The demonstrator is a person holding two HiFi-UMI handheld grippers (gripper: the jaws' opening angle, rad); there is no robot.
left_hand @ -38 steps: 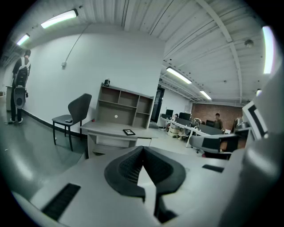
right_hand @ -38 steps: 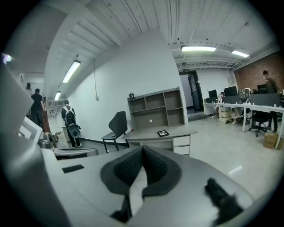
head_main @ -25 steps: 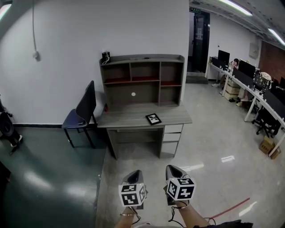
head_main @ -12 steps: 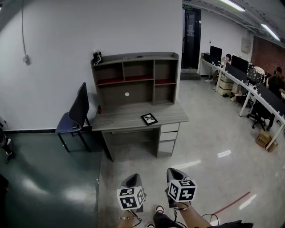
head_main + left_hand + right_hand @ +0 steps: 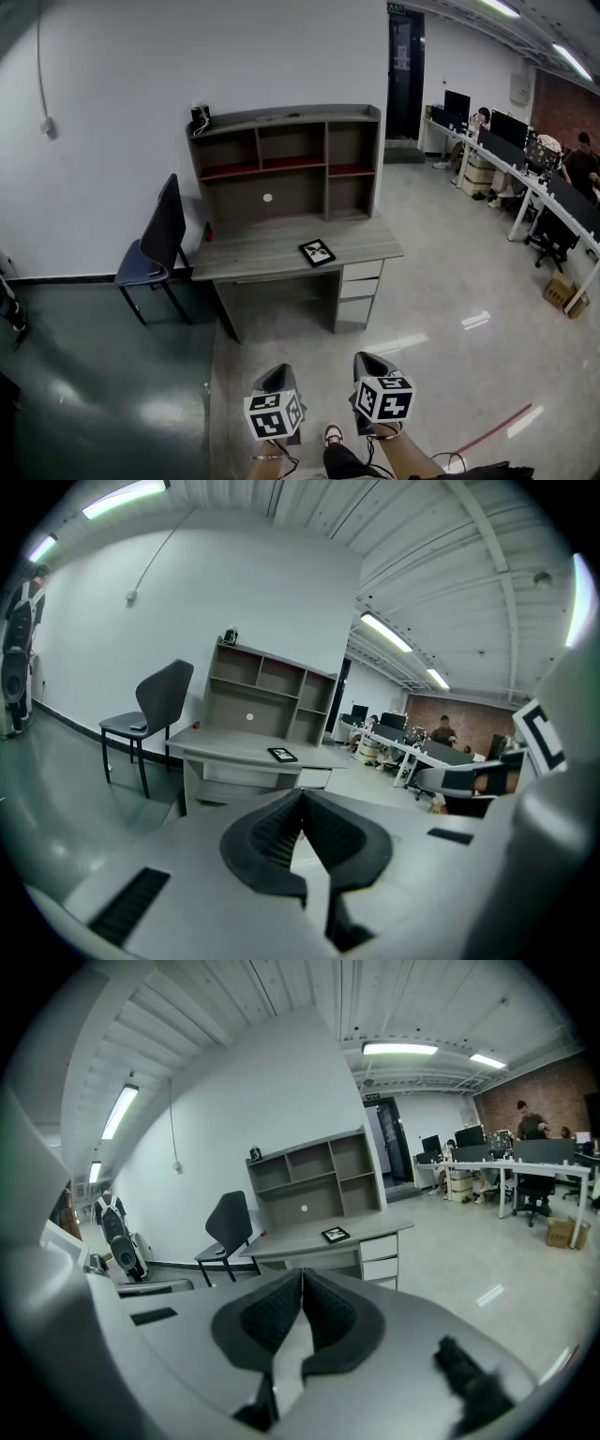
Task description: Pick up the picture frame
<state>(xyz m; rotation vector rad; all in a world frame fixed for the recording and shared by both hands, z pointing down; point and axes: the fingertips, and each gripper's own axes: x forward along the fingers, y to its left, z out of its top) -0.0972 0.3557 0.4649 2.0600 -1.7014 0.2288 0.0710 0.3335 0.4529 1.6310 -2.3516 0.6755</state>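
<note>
Grey at the bottom centre, your left gripper and right gripper both have jaws pressed together, holding nothing. The picture frame lies flat on the desk at mid-frame, well apart from both.

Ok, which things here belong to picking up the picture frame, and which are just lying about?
Job: picture frame, flat on the desk; left gripper and right gripper, both shut, empty, well short of the desk.
Lying about: chair beside the desk; shelf unit on it; office workstations at right; cardboard box on the floor.
</note>
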